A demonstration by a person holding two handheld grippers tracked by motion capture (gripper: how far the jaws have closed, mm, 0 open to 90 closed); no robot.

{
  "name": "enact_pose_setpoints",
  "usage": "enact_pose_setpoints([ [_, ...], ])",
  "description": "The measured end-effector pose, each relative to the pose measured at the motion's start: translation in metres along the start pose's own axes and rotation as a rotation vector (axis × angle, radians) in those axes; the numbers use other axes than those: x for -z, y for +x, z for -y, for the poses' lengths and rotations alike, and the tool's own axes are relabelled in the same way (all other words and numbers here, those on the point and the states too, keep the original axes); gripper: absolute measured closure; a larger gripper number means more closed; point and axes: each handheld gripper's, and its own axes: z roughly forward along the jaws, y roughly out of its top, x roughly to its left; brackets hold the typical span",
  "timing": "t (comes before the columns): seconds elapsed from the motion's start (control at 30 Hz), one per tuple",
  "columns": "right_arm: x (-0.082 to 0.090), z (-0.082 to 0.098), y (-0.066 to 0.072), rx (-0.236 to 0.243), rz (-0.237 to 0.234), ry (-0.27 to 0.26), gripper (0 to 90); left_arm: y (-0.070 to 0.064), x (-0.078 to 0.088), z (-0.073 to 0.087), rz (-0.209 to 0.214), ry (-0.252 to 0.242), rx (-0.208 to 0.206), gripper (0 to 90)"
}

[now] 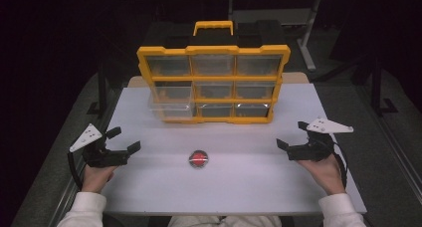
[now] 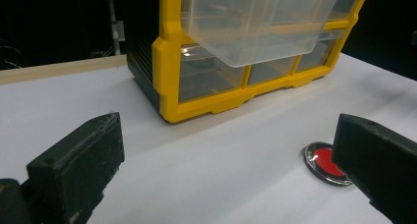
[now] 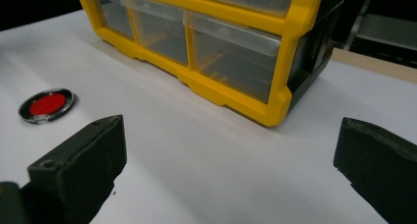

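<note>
Both claws rest on the white table (image 1: 149,197) with jaws spread wide and nothing between them, the left gripper (image 1: 124,140) at the near left and the right gripper (image 1: 293,135) at the near right. Between them, well apart from each, lies a small round red-centred disc with a shiny rim (image 1: 199,159). Farther back stands a yellow-framed organiser of clear plastic drawers (image 1: 214,82), its left middle drawer (image 1: 171,105) pulled out.

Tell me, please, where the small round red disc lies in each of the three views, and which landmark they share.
High view: the red disc lies at lower centre on the white table, between the two grippers.
Left gripper view: at the right edge, partly behind the right-hand jaw.
Right gripper view: at the far left, above the left-hand jaw.
Shared landmark: the yellow drawer organiser.
</note>
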Motion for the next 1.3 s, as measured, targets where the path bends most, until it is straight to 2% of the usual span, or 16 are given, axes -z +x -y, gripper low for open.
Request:
enact_pose_setpoints([
  [0.13, 0.004, 0.000, 0.000, -0.010, -0.004, -0.011, 0.0, 0.000, -0.002, -0.001, 0.005, 0.007, -0.004, 0.0],
  [0.17, 0.004, 0.000, 0.000, -0.010, -0.004, -0.011, 0.0, 0.000, -0.002, -0.001, -0.006, 0.007, 0.007, 0.0],
  [0.23, 0.008, 0.001, 0.002, -0.020, 0.011, -0.020, 0.0, 0.000, -0.005, -0.001, 0.008, -0.008, 0.038, 0.0],
  [0.33, 0.011, 0.001, 0.000, -0.031, 0.016, -0.030, 0.0, -0.003, -0.008, -0.003, 0.007, 0.018, 0.004, 0.0],
  [0.43, 0.009, 0.002, -0.003, -0.044, 0.011, -0.015, 0.0, -0.001, -0.008, -0.005, 0.014, 0.021, 0.016, 0.0],
  [0.53, 0.007, 0.003, -0.003, -0.039, 0.006, -0.004, 0.0, 0.002, -0.008, -0.007, 0.004, 0.034, 0.005, 0.0],
  [0.73, 0.007, 0.003, -0.001, -0.033, -0.003, -0.002, 0.0, 0.002, -0.009, -0.015, -0.013, 0.084, -0.061, 0.0],
  [1.03, 0.008, 0.002, 0.000, -0.035, -0.015, 0.000, 0.0, -0.007, -0.018, -0.028, 0.037, 0.114, -0.091, 0.0],
  [1.17, 0.008, 0.002, 0.000, -0.034, -0.018, 0.003, 0.0, -0.014, -0.024, -0.034, 0.060, 0.141, -0.117, 0.0],
  [1.3, 0.009, 0.002, 0.000, -0.031, -0.022, -0.002, 0.0, -0.019, -0.032, -0.039, 0.082, 0.170, -0.121, 0.0],
])
